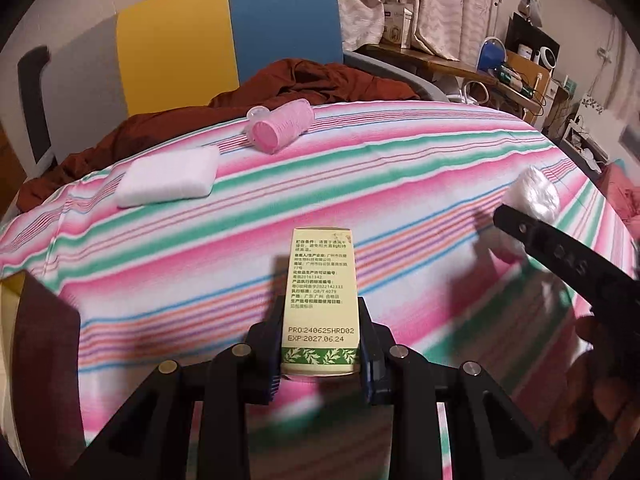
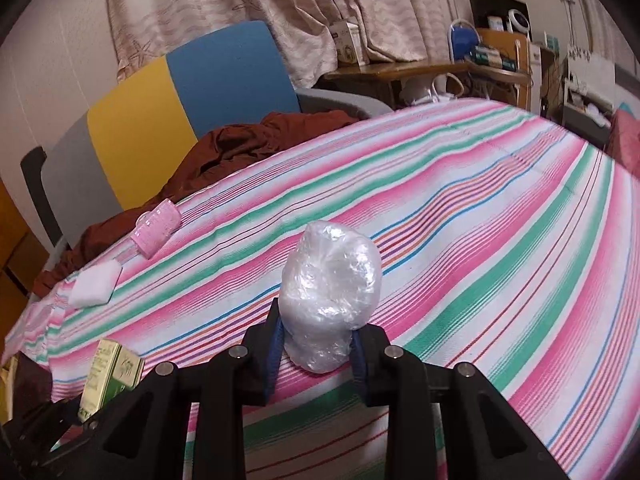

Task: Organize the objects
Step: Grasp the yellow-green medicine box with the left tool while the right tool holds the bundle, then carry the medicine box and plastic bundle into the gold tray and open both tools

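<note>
My left wrist view sits low over the near edge of the striped bedspread (image 1: 400,168), looking along its fingers toward the far chair (image 1: 224,40), with the yellow carton (image 1: 320,300) close up. My right wrist view looks the same way from further right, angled slightly left, I think, the clear plastic bundle (image 2: 332,292) filling its near centre. Both share the bedspread, chair, white pad (image 1: 168,176) and pink roller (image 1: 282,126). Each view catches the other's load at its edge.
</note>
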